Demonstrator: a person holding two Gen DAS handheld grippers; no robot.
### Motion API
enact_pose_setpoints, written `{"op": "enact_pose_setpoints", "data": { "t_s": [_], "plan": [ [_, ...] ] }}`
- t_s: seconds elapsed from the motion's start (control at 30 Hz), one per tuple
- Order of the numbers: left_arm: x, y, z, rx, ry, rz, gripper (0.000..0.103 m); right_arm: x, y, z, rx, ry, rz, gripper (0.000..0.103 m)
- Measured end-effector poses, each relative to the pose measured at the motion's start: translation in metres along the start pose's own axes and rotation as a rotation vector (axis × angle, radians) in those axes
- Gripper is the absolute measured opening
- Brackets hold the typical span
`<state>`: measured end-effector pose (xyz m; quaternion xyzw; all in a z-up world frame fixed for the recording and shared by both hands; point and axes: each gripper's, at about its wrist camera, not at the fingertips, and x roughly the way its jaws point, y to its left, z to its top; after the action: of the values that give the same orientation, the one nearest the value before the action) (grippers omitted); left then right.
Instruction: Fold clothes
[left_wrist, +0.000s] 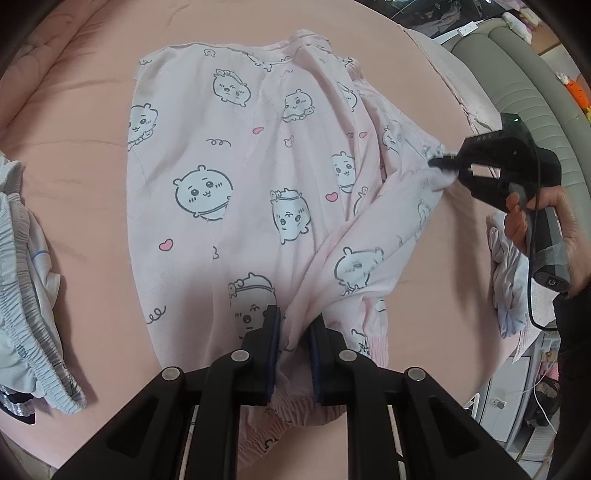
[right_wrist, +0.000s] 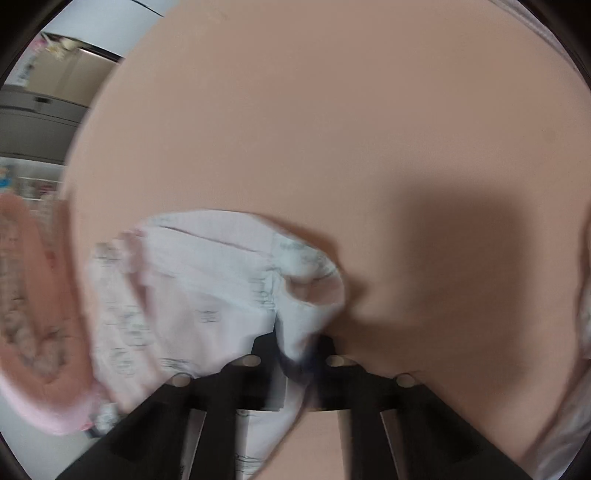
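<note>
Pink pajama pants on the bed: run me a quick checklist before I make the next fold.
1. Left gripper shut on the pink pajama pants near the elastic cuffs: ok.
2. Right gripper shut on the pants' side edge, fabric pinched between its fingers: ok.
3. Pants lying flat: not ok. The side toward the right gripper is lifted and creased into a diagonal ridge.
4. Bare pink sheet beyond the pants to fold onto: ok.
5. Other garments clear of the pants: ok. A light blue garment lies apart on one side, a white bundle on the other.
6. Right gripper's hold in its own view: cannot tell, the picture is blurred.
</note>
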<state>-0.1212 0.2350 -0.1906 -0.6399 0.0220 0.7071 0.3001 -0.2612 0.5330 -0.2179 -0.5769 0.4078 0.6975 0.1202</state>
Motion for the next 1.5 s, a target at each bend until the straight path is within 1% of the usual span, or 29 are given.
{"op": "enact_pose_setpoints", "data": {
  "t_s": [0.13, 0.27, 0.4, 0.47, 0.53, 0.6, 0.67, 0.73, 0.8, 0.87, 0.9, 0.97, 1.03, 1.13, 1.23, 1.27, 1.3, 1.33, 1.37, 1.4, 1.43, 1.47, 1.5],
  "plan": [
    [-0.010, 0.006, -0.006, 0.004, 0.000, -0.008, 0.013, -0.011, 0.019, 0.004, -0.063, -0.038, 0.015, 0.003],
    [-0.014, 0.006, -0.009, -0.007, 0.002, -0.035, 0.013, -0.026, 0.051, 0.009, -0.113, -0.079, 0.067, 0.003],
    [-0.022, 0.010, -0.015, -0.039, -0.001, -0.076, 0.013, -0.040, 0.103, 0.009, -0.232, -0.124, 0.113, 0.003],
    [-0.028, 0.012, -0.019, -0.043, -0.010, -0.074, 0.013, -0.044, 0.134, 0.007, -0.291, -0.140, 0.135, 0.003],
    [-0.032, 0.015, -0.022, -0.047, -0.017, -0.067, 0.013, -0.043, 0.159, 0.002, -0.341, -0.149, 0.160, 0.003],
    [-0.037, 0.021, -0.026, -0.059, -0.021, -0.062, 0.013, -0.035, 0.181, -0.014, -0.388, -0.157, 0.172, 0.003],
    [-0.040, 0.030, -0.032, -0.084, -0.024, -0.056, 0.013, -0.023, 0.200, -0.028, -0.441, -0.148, 0.176, 0.003],
    [-0.044, 0.040, -0.039, -0.112, -0.028, -0.052, 0.013, -0.012, 0.222, -0.037, -0.465, -0.147, 0.178, 0.003],
    [-0.049, 0.050, -0.046, -0.139, -0.034, -0.045, 0.013, 0.001, 0.244, -0.046, -0.487, -0.121, 0.195, 0.003],
    [-0.053, 0.061, -0.053, -0.162, -0.041, -0.038, 0.013, 0.002, 0.254, -0.061, -0.508, -0.117, 0.186, 0.003],
    [-0.056, 0.066, -0.057, -0.174, -0.045, -0.039, 0.013, 0.008, 0.268, -0.067, -0.528, -0.111, 0.182, 0.003],
    [-0.062, 0.073, -0.062, -0.195, -0.057, -0.041, 0.013, 0.009, 0.278, -0.073, -0.553, -0.109, 0.169, 0.003],
    [-0.068, 0.077, -0.068, -0.201, -0.069, -0.040, 0.013, 0.010, 0.288, -0.079, -0.577, -0.105, 0.162, 0.003],
    [-0.073, 0.078, -0.077, -0.194, -0.069, -0.033, 0.013, 0.009, 0.296, -0.089, -0.607, -0.101, 0.176, 0.003],
    [-0.071, 0.079, -0.085, -0.188, -0.053, -0.044, 0.013, 0.014, 0.310, -0.105, -0.655, -0.110, 0.137, 0.004],
    [-0.070, 0.080, -0.087, -0.190, -0.049, -0.054, 0.013, 0.015, 0.313, -0.108, -0.652, -0.118, 0.126, 0.005],
    [-0.068, 0.081, -0.087, -0.196, -0.045, -0.069, 0.013, 0.020, 0.315, -0.111, -0.655, -0.107, 0.099, 0.006],
    [-0.066, 0.082, -0.087, -0.201, -0.040, -0.084, 0.013, 0.026, 0.317, -0.114, -0.658, -0.095, 0.072, 0.012],
    [-0.063, 0.083, -0.087, -0.210, -0.033, -0.091, 0.013, 0.031, 0.319, -0.118, -0.661, -0.083, 0.044, 0.021],
    [-0.062, 0.083, -0.086, -0.209, -0.024, -0.078, 0.013, 0.036, 0.318, -0.121, -0.659, -0.060, 0.007, 0.052],
    [-0.060, 0.083, -0.086, -0.207, -0.015, -0.061, 0.014, 0.039, 0.318, -0.124, -0.661, -0.041, -0.011, 0.075],
    [-0.060, 0.082, -0.085, -0.191, -0.013, -0.018, 0.015, 0.039, 0.317, -0.127, -0.670, -0.038, -0.006, 0.078],
    [-0.059, 0.081, -0.084, -0.173, -0.012, 0.030, 0.016, 0.036, 0.316, -0.129, -0.682, -0.046, 0.002, 0.078]
  ]
}}
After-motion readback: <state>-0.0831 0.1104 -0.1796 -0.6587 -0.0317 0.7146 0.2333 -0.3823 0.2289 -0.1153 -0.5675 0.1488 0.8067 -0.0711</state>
